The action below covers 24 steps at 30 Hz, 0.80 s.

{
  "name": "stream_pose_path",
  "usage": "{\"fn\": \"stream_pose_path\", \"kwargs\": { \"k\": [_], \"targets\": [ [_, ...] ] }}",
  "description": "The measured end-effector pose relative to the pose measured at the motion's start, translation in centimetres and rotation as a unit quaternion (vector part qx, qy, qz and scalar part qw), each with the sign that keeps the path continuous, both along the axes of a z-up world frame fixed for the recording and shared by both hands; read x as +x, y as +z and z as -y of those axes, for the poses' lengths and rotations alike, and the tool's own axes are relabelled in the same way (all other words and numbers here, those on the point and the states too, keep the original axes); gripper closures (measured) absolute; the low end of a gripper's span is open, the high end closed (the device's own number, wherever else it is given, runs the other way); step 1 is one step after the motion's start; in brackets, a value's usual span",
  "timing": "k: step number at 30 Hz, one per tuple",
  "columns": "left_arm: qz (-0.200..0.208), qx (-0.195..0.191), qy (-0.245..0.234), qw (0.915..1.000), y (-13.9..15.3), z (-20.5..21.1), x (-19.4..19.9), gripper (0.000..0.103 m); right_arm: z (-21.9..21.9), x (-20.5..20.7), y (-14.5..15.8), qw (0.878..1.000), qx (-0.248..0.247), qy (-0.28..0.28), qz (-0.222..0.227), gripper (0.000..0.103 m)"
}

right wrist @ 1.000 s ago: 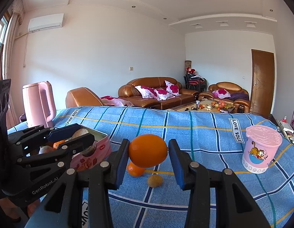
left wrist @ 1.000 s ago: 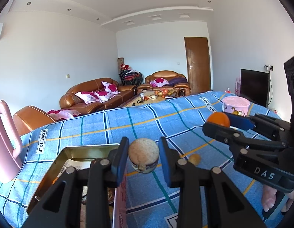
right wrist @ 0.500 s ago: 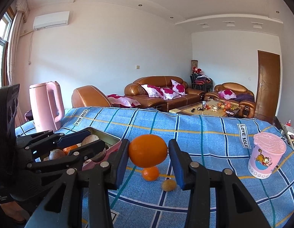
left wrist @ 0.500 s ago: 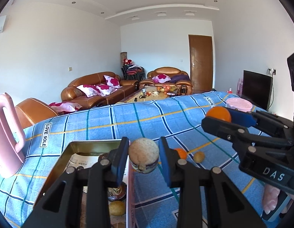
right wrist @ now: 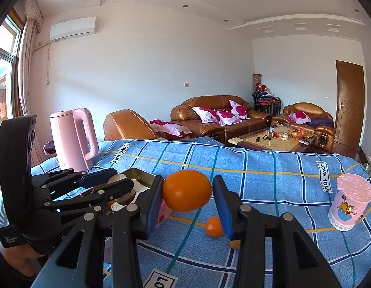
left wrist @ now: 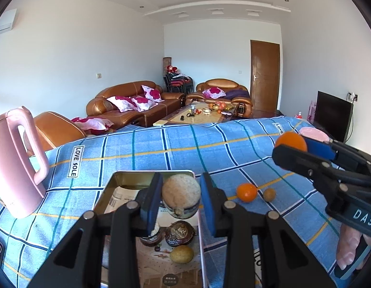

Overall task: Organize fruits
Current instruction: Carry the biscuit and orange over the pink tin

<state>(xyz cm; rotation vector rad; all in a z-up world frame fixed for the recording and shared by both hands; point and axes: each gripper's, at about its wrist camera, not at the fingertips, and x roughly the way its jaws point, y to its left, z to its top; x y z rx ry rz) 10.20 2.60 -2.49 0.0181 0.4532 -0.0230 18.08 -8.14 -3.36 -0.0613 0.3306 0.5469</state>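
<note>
So both hands have drifted over toward the tin since a second ago. In the left wrist view the tin [left wrist: 128,180] used to sit off at lower left; now it's dead centre under the left gripper [left wrist: 180,198], and you can see right down into it. That gripper is clamped tight on a rough tan round fruit [left wrist: 181,193], hanging just above the tin's open top. Inside, lower centre of the frame, there's a yellowish fruit [left wrist: 182,254] and something dark and round beside it.

The right gripper [right wrist: 186,193] is pinching an orange [right wrist: 186,190] at its two ends, jaws fairly narrow. It sits mid-frame in its own view, with the tin's corner [right wrist: 140,176] just left of it.

A small orange [left wrist: 246,192] and a little brown fruit [left wrist: 269,194] lie on the blue checked cloth [left wrist: 161,144], right of the tin.

My guess: the tan fruit is about ready to drop, orange next, then those two.
</note>
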Motion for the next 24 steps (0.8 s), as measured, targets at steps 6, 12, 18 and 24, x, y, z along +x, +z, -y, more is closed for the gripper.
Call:
{"fn": "stream_pose_path", "kwargs": {
  "k": [6, 12, 18, 24],
  "targets": [
    [-0.007, 0.002, 0.017, 0.9998, 0.3, -2.5, -0.3, 0.070, -1.6, -0.2, 0.0, 1.000, 0.003, 0.025, -0.019, 0.059],
    [-0.016, 0.000, 0.033, 0.9993, 0.2, -4.9, -0.3, 0.070, -3.7, -0.5, -0.2, 0.999, -0.007, 0.045, -0.018, 0.059],
    [-0.027, -0.010, 0.046, 0.9985, -0.5, -6.7, -0.3, 0.070, -5.0, -0.8, 0.0, 0.998, -0.013, 0.060, -0.018, 0.059],
    [-0.042, -0.025, 0.045, 0.9978, -2.1, -7.4, 0.0, 0.070, -6.9, -0.9, -1.1, 0.996, -0.033, 0.078, -0.031, 0.059]
  ]
}}
